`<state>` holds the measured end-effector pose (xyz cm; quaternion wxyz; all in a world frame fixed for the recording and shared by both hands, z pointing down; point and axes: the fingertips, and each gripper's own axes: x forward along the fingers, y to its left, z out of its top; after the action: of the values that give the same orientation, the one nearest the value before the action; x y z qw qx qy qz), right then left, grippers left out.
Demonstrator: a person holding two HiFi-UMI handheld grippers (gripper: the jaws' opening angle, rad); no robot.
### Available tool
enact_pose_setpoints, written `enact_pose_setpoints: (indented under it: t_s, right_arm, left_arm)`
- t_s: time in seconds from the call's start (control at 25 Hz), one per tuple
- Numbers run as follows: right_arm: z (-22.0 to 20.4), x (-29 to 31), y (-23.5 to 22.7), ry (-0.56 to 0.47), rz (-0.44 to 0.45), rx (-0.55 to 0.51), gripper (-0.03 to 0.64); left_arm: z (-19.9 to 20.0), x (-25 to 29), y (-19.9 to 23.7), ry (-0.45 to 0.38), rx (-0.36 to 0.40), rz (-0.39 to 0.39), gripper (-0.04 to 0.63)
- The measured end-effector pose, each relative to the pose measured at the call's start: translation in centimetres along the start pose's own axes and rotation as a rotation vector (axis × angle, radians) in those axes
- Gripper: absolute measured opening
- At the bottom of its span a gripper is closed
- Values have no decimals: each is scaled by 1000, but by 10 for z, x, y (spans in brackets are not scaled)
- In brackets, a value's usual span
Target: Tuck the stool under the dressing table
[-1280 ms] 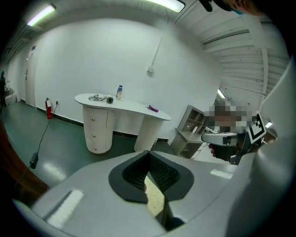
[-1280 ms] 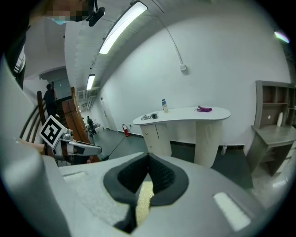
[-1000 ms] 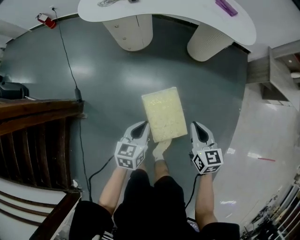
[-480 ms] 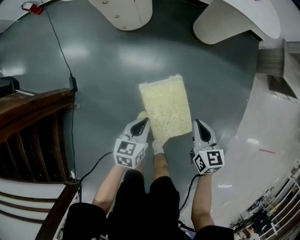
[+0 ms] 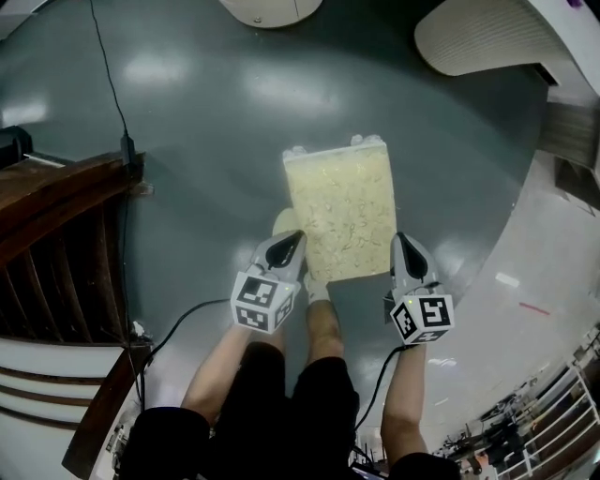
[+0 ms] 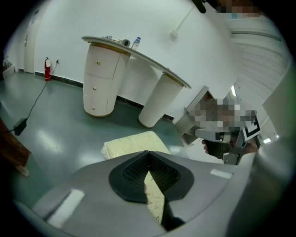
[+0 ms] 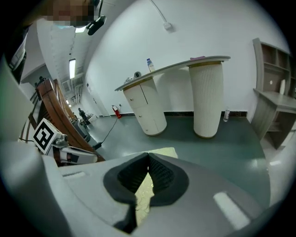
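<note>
Plainly, the stool [image 5: 342,211] is stood on the grey floor [image 5: 216,141] at 12 o'clock from both claws. Its pale cushioned seat is seen from above, with its long axis laid almost along the 12-to-6 line of the head view.

The left claw [image 5: 289,242] is held at the near left corner of the seat and the right claw [image 5: 403,246] at the near right corner, so neither hand is the nearer. Whether either touches the seat cannot be told. Both claws are clenched with nothing gripped: in each gripper view the dark pads are met at their tips, and only the stool is seen beyond them.

The dressing table [image 5: 478,42] is found well apart at 12 to 1 o'clock. The gap between its drawer pedestal [image 5: 272,7] and its ribbed one is judged to be where the stool must be pushed, lengthwise. A bottle [image 6: 135,42] is carried on its worktop.

Nothing is seen on the floor between stool and gap. A socked foot [image 5: 316,286] is placed at the near edge of the seat, between the claws. A black cable [image 5: 111,84] and a wooden railing [image 5: 56,234] are seen at 9 to 10 o'clock, off the path.
</note>
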<state>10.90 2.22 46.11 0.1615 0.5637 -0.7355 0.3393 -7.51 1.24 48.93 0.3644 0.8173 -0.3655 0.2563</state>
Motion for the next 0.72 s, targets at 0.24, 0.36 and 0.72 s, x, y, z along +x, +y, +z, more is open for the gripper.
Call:
enact_pose_setpoints:
  t_s: [0.24, 0.36, 0.72]
  right_arm:
    - [-38, 26, -17, 46, 9, -2, 2]
    - [-53, 36, -29, 65, 6, 1, 2]
    - [-76, 69, -55, 84, 2, 2, 3]
  left_arm:
    - [-27, 27, 22, -1, -43, 27, 6]
    - [-36, 39, 29, 1, -56, 32, 6]
    - [-58, 72, 47, 24, -91, 49, 30]
